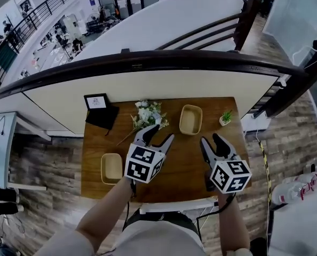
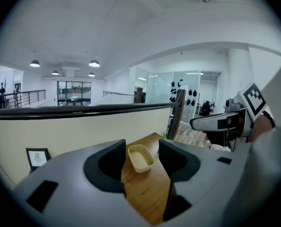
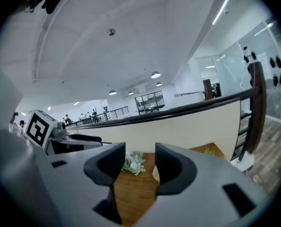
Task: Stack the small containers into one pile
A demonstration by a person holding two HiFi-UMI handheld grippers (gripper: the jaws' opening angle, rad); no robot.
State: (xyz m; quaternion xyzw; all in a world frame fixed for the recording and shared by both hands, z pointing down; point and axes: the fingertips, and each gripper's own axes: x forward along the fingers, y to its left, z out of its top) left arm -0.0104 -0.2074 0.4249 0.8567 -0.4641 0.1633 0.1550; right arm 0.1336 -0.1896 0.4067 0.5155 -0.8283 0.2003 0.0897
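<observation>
Fingers [image 2: 109, 167] of left gripper [image 1: 161, 132] and right gripper [image 1: 210, 138] gape empty; far container [image 1: 190, 119] ahead, near container [image 1: 111, 167] leftward.

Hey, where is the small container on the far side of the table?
In the head view the far container sits right of centre near the table's back edge, between the flower bunch and the small potted plant.

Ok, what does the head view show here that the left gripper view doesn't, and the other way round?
Only the head view: the near container at the table's left edge, and the flowers. Only the left gripper view: the ceiling lamps and the glass wall beyond the railing. Both: the far container, the wooden table, the framed picture and the right gripper.
</observation>
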